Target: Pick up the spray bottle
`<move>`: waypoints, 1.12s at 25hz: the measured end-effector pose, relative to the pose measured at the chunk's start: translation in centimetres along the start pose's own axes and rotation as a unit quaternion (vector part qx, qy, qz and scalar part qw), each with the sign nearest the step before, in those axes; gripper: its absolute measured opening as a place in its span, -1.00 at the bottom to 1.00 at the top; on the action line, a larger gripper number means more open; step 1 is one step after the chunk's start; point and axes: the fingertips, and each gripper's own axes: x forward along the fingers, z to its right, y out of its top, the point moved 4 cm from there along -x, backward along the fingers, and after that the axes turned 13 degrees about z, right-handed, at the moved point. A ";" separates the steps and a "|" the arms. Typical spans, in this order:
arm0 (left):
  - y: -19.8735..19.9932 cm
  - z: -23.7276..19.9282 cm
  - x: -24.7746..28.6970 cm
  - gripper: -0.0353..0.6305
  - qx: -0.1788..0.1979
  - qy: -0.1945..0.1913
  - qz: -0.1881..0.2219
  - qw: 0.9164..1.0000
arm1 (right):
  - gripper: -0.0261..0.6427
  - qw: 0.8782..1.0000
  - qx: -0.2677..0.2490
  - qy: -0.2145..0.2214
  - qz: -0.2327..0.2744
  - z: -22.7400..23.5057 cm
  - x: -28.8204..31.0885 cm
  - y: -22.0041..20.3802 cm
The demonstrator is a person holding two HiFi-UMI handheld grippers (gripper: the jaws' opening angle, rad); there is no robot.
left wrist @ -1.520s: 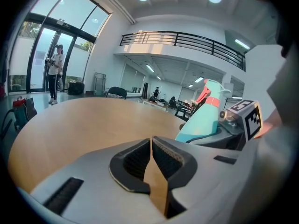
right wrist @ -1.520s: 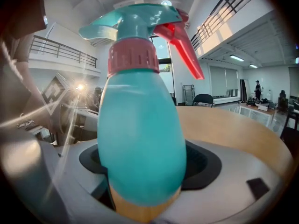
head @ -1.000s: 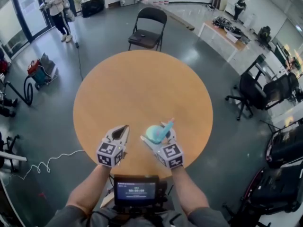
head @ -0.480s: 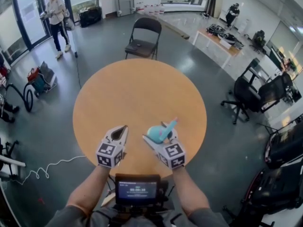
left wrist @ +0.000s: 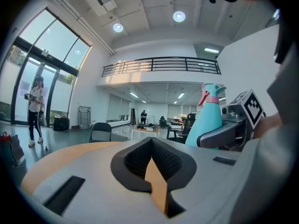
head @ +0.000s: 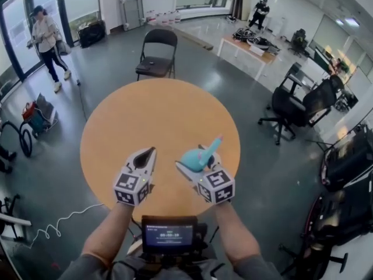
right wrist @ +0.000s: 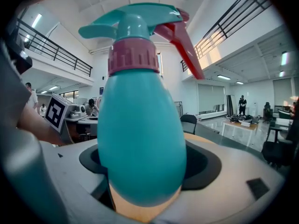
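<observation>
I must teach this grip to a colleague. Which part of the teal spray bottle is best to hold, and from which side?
Probably the wide egg-shaped body of the spray bottle, below the pink collar, pinched from its two sides, as the right gripper does: the bottle is upright, red trigger free.

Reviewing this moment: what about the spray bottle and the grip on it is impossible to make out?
Spray bottle base: right gripper view, sunk inside the right claw.
Bottle's lower half: left gripper view, right claw in front.
Screen text: head view, too small.
Fill level: every view, opaque body.
</observation>
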 end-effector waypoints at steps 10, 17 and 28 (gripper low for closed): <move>2.7 7.3 4.3 -0.88 0.017 -0.119 0.016 0.993 | 0.38 0.996 0.004 -0.092 0.012 3.2 -6.9 2.7; 4.4 17.2 5.6 -0.88 0.011 -0.202 0.016 0.979 | 0.38 0.983 0.008 -0.185 0.014 5.6 -17.9 4.3; 3.7 32.5 8.2 -0.88 -0.012 -0.360 0.006 0.933 | 0.38 0.941 0.020 -0.339 0.012 8.5 -33.3 3.6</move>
